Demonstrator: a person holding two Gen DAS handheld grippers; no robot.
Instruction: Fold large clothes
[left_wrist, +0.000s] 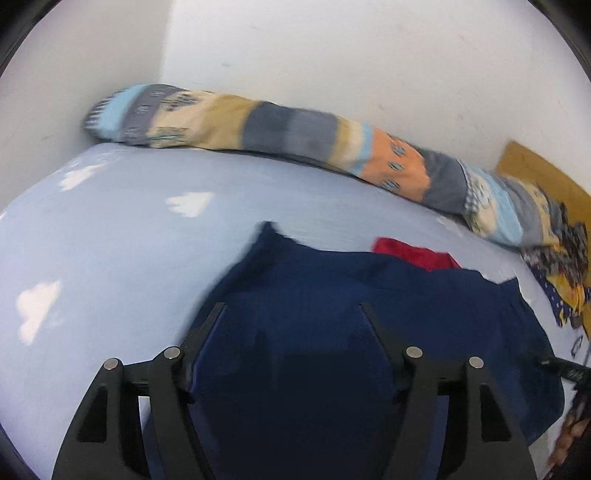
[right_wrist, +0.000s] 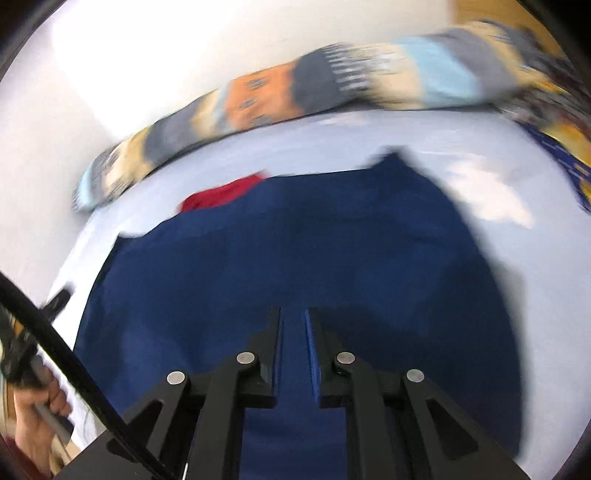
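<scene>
**Navy garment spread on the bed**

The navy garment (left_wrist: 332, 295) lay on the pale blue bed (left_wrist: 110, 240), red cloth (left_wrist: 413, 253) peeking out at its 12 o'clock edge. Left gripper (left_wrist: 291, 314) hovered above it, jaws wide, holding nothing. Right gripper (right_wrist: 293, 317) showed a narrow gap, empty. Striped blanket (left_wrist: 258, 122) lined the wall.

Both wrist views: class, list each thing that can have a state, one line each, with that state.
Navy garment: spread on the bed, rumpled.
Red cloth: partly tucked under the navy garment.
Left tongs: open, over the garment.
Right tongs: nearly closed; grip unclear.
Striped blanket: rolled along the wall.
</scene>
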